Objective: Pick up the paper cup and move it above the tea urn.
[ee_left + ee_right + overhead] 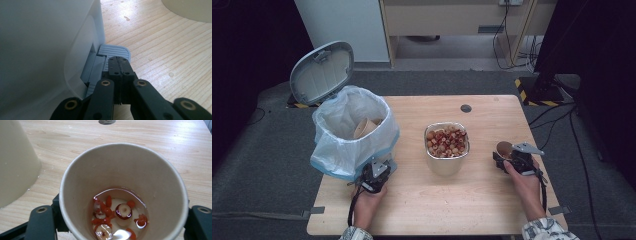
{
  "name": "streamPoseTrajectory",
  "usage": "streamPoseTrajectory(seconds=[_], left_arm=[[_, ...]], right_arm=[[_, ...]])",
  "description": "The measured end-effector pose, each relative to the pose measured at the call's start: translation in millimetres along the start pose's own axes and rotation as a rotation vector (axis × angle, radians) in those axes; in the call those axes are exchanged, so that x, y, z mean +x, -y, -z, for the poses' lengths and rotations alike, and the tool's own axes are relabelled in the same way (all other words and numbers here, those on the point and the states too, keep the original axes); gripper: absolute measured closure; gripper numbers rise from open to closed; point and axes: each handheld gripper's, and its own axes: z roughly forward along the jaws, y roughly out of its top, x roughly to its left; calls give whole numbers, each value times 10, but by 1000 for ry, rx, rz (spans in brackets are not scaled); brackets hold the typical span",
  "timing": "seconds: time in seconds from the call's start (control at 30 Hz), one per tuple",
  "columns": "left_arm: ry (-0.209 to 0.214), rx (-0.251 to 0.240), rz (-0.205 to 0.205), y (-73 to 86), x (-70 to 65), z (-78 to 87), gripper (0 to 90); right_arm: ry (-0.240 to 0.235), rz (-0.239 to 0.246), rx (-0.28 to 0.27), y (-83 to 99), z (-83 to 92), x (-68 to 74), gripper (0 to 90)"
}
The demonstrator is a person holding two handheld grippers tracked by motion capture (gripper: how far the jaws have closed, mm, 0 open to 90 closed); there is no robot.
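Paper cup is what we have between the jaws of our right gripper, near the right edge of the wooden table; the two black jaws sit against its outer wall on either side and pinch it. In the right gripper view we look straight down into the cup and see a little clear liquid at the bottom with red berries and sliced red dates floating in it. In the high view the cup shows just beyond the gripper, upright.

Our left gripper has its jaws pressed together with nothing between them, and their tip rests on the grey ribbed foot pedal at the base of the white bin. The bin stands at the left of the table, lined with a pale plastic bag, its grey lid raised, and another paper cup lies inside it.

Between the two grippers, near the middle of the table, stands a metal container heaped with more of the red and pale fruit
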Motion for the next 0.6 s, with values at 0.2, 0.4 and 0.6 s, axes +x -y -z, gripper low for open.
streamPoseTrajectory(seconds=[0.2,0.4,0.6], left_arm=[[0,0,0,0,1,0,893],[0,-1,0,1,0,0,893],[0,-1,0,1,1,0,893]], right_arm=[[-5,42,-13,-32,49,17,300],[-20,57,-15,-90,139,8,304],[-23,76,-9,-170,231,-49,306]])
